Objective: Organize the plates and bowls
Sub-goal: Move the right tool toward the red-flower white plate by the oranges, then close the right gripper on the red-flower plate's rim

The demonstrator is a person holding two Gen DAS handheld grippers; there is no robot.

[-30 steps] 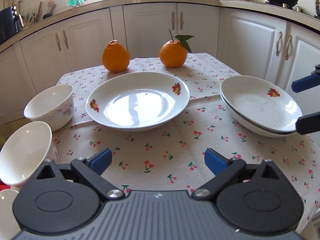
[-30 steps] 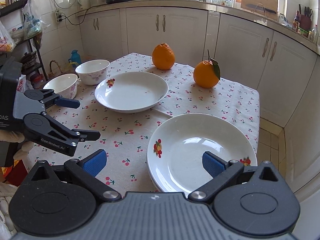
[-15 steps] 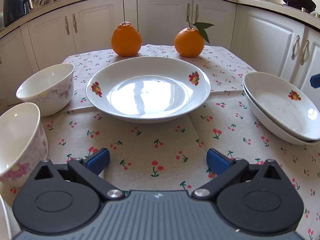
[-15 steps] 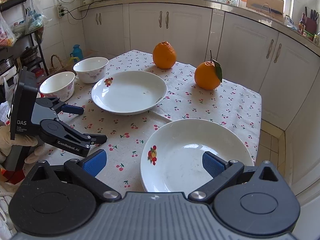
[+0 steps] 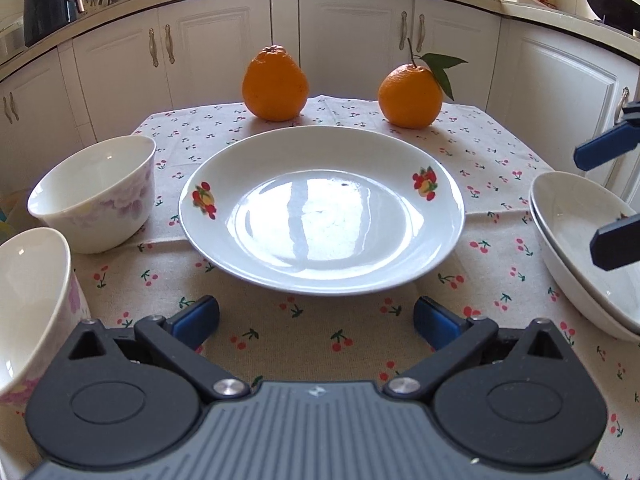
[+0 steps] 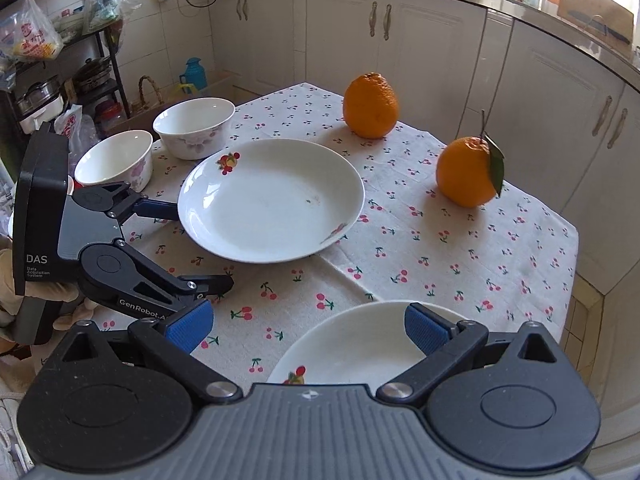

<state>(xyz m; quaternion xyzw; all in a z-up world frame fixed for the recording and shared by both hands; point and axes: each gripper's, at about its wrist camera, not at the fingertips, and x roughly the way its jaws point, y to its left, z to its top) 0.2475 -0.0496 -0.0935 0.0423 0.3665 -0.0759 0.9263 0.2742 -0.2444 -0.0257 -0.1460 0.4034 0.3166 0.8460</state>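
A white fruit-print plate lies mid-table, also in the right wrist view. My left gripper is open and empty, just short of the plate's near rim; from the right wrist view the left gripper has one finger at the plate's left edge. Two stacked plates sit at the right. My right gripper is open, low over the stack. Two floral bowls stand at the left.
Two oranges sit at the table's far side on the cherry-print cloth. White cabinets surround the table. A shelf with pots and bags stands beyond the bowls.
My left gripper has moved forward toward the middle plate, which now looks larger. My right gripper has dropped lower and closer over the stacked plates.
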